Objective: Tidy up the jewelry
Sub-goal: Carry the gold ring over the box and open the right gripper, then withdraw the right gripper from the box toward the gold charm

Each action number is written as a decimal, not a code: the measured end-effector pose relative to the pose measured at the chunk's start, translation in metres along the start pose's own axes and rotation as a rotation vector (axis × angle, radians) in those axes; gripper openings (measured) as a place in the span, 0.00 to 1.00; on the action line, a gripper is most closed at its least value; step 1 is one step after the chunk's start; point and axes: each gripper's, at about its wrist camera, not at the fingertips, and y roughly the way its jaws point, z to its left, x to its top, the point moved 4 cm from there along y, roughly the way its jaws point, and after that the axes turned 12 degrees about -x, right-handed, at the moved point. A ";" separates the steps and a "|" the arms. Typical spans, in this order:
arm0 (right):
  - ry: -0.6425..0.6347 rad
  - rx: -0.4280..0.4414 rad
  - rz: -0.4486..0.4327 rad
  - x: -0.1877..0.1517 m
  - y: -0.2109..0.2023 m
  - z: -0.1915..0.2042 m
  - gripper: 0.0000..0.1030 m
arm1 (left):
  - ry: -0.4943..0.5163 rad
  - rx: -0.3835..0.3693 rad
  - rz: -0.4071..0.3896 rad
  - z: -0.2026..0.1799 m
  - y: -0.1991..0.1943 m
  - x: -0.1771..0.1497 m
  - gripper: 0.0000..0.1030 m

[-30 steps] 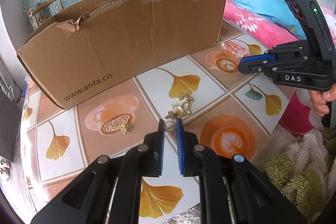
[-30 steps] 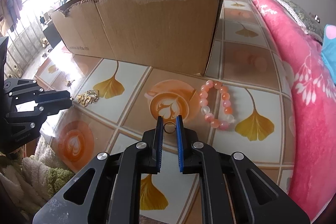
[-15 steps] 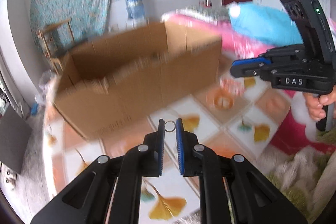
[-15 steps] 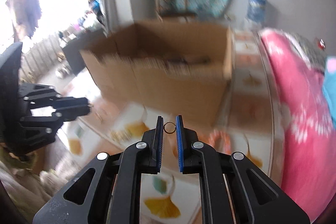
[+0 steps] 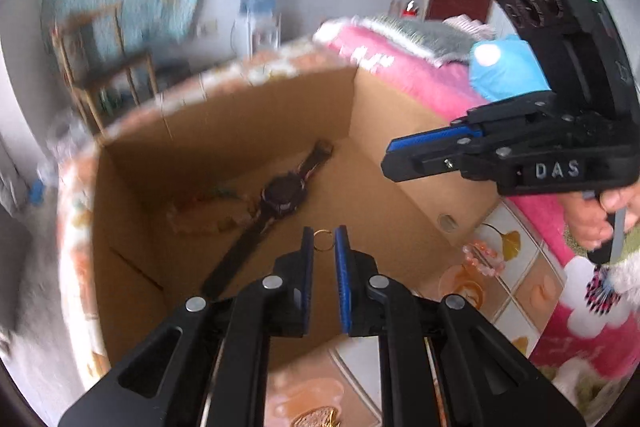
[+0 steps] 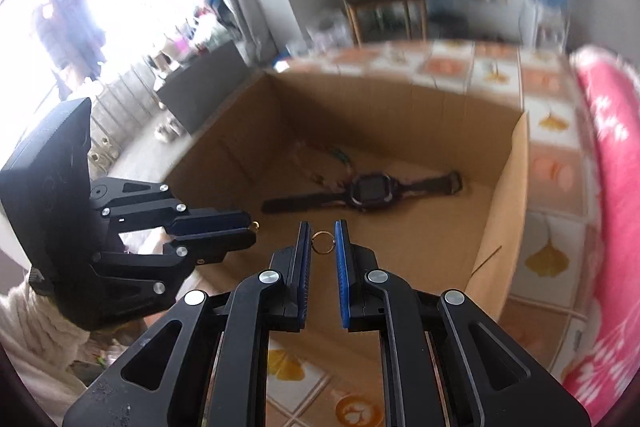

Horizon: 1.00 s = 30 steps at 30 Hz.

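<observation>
Two grippers are hanging above the open cardboard box (image 5: 404,147), inside its rim: the left gripper (image 5: 323,242) is pinching a gold ring (image 5: 322,240), the right gripper (image 6: 322,242) another ring (image 6: 322,242), over bare floor beside a watch (image 6: 366,191).

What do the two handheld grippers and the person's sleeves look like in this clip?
Both are matte black plastic linkages with silver rivets and blue-padded fingers. The right gripper carries raised "DAS" lettering, a green indicator light and round vents on its upright black housing. The left gripper has the same angular black body. A cream ribbed knit sleeve shows behind it. No cables are visible.
</observation>
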 end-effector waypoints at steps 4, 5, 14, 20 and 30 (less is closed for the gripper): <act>-0.003 -0.038 0.080 0.000 0.029 -0.009 0.10 | -0.044 -0.002 0.073 0.013 0.028 0.006 0.10; -0.006 -0.052 0.090 0.000 0.034 -0.012 0.10 | -0.055 -0.012 0.082 0.014 0.033 0.007 0.10; -0.022 -0.101 0.092 0.001 0.037 -0.025 0.12 | -0.086 -0.027 0.115 0.015 0.053 0.017 0.11; -0.028 -0.114 0.055 0.002 0.032 -0.027 0.22 | -0.154 -0.060 0.092 0.022 0.053 0.022 0.16; 0.053 -0.086 -0.049 0.008 -0.005 -0.047 0.24 | -0.176 -0.083 -0.007 0.022 0.022 0.025 0.16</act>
